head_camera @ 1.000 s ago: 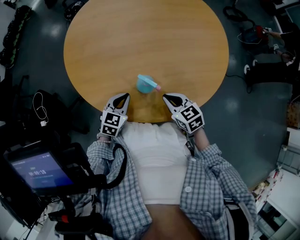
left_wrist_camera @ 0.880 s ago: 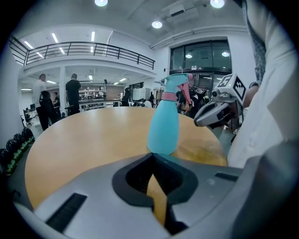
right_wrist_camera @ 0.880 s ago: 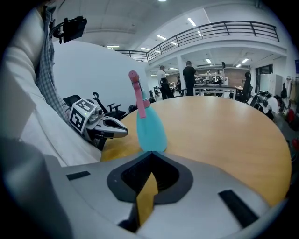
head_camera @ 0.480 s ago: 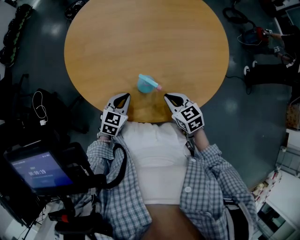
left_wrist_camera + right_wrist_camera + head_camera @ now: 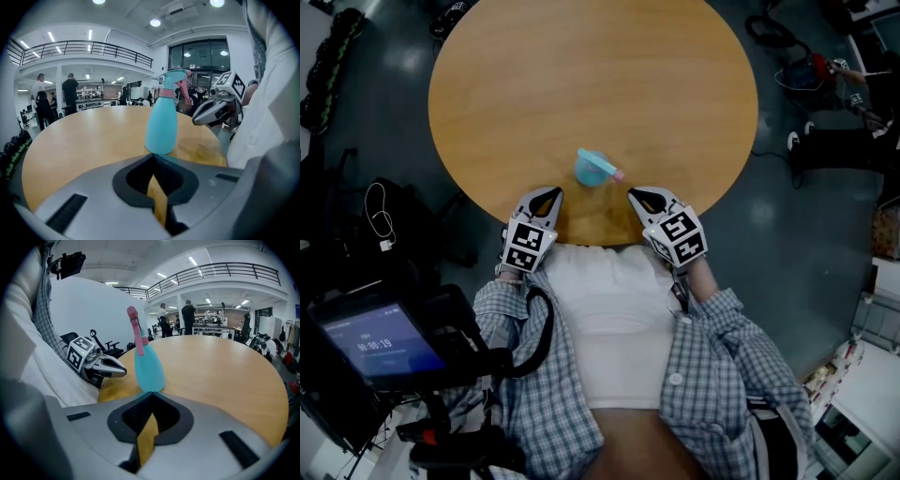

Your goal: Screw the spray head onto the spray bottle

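Table: round top of smooth, light-brown wood (image 5: 581, 75), with a shiny grey floor (image 5: 787, 234) around it.
Spray bottle: turquoise plastic, smooth and cone-shaped (image 5: 589, 167). It stands upright near the person's edge of the table, between the two grippers and touching neither.
Spray head: sits on the bottle's neck (image 5: 174, 77). It is turquoise with a pink collar and a pink trigger, and its pink end points toward the right gripper's side.
Left gripper: grey moulded jaws pressed together with nothing between them (image 5: 548, 194). The tips are at the table's near edge, aimed at the bottle.
Right gripper: jaws likewise pressed together and empty (image 5: 635, 196), with the tips at the same edge.
Marker cubes: black-and-white square patterns, one on each gripper.
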Motion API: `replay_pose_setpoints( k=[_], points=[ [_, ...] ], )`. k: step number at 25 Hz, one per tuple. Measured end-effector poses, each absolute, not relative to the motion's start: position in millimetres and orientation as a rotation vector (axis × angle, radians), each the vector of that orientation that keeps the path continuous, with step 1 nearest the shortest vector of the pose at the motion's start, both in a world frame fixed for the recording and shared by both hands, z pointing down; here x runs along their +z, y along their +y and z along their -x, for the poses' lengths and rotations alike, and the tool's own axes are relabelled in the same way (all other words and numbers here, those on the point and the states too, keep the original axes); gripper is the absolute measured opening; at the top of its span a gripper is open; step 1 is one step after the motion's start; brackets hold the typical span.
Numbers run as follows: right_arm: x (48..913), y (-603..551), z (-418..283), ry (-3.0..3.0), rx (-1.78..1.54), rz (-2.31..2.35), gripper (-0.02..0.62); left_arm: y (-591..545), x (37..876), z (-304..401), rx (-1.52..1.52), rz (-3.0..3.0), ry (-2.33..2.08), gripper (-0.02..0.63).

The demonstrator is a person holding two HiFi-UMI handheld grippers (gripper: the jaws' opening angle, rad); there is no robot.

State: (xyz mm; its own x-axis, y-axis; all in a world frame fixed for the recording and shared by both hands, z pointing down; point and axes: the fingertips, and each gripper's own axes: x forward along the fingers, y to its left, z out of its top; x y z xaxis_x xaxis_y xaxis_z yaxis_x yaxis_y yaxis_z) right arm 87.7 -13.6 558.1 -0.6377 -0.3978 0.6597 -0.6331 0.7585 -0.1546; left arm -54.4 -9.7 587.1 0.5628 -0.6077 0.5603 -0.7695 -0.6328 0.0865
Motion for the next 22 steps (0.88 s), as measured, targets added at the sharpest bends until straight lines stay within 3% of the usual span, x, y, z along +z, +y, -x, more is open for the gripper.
replay_pose_setpoints(
  k=[22],
  points=[
    [562.8, -11.0, -87.7, -2.317, 0.510, -0.753, -0.006, -8.1, 588.8, 54.4, 0.722, -2.473, -1.125, 0.006]
  ],
)
